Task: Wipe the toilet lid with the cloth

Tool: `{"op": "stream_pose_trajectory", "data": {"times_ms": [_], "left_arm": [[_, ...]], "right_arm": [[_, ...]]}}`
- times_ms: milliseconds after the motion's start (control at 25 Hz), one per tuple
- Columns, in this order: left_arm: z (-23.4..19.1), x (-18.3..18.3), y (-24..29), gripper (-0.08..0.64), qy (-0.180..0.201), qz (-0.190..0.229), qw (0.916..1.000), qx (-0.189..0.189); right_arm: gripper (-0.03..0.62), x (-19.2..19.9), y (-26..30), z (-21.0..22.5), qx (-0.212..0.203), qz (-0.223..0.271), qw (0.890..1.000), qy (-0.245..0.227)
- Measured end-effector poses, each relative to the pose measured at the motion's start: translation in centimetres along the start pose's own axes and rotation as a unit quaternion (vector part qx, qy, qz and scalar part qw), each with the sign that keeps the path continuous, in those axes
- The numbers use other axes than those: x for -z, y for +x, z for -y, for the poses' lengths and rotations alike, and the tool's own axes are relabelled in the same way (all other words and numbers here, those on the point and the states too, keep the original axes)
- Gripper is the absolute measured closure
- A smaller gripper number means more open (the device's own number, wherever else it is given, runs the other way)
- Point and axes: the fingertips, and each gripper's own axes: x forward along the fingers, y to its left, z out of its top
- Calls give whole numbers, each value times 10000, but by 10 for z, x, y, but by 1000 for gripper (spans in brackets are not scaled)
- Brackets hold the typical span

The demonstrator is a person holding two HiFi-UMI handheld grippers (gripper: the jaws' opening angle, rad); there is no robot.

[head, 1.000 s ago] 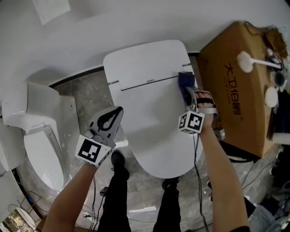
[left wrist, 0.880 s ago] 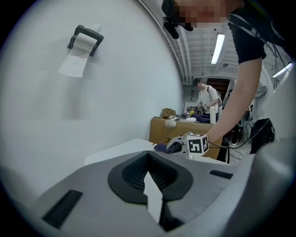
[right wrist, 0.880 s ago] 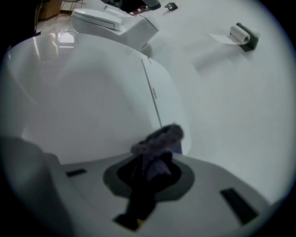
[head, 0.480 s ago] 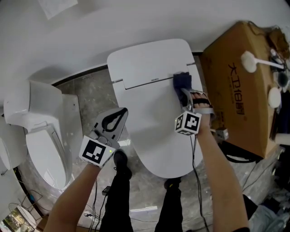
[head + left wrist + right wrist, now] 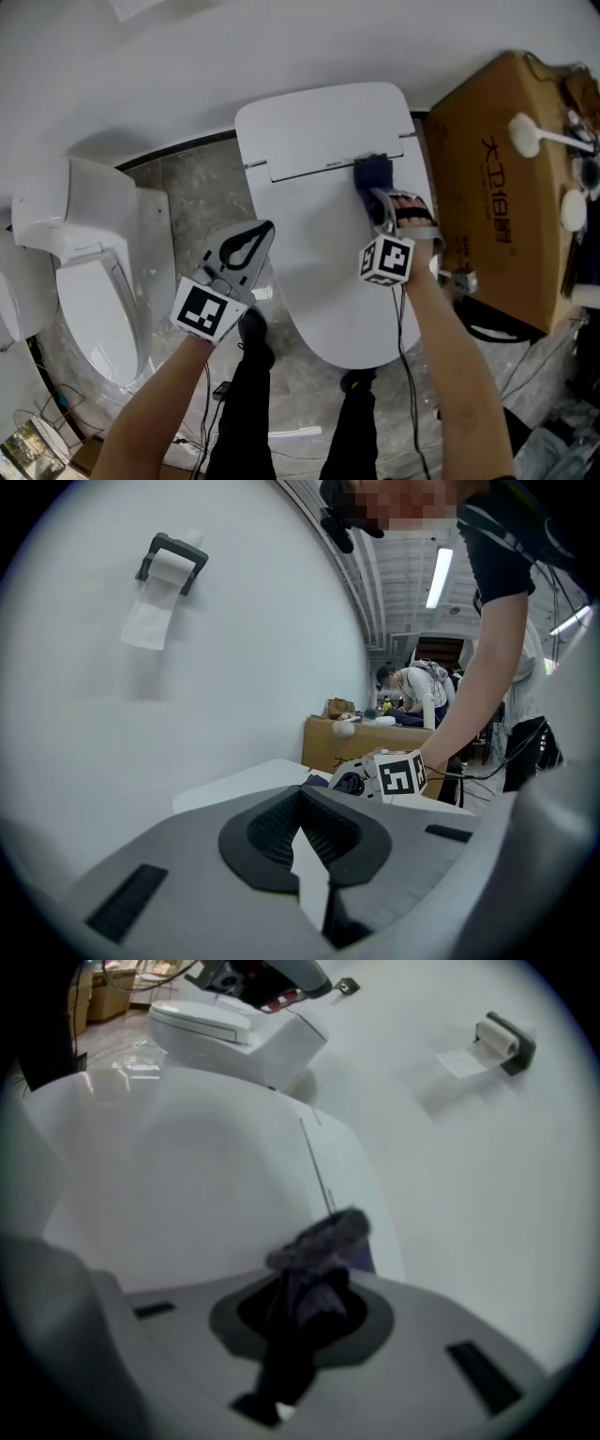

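Only right gripper view shows tool clamping cloth.

Soft, fuzzy dark blue cloth pinched in the right tongs. Smooth, shiny white plastic on the toilet lid under them. Dull grey plastic on the left tongs, with black ribbed pads inside. Rough brown cardboard on the box right of the right tongs. Glossy grey stone floor beyond the left tongs. Thin white paper on the roll up on the matt white wall.
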Motion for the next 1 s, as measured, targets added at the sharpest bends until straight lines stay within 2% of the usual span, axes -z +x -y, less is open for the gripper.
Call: {"op": "stream_pose_trajectory", "data": {"times_ms": [1000], "left_arm": [[-11,0,-26,540,-39,122,9999,-87]], "right_arm": [[523,-76,-1,-19,-559,266,9980,-132]]}}
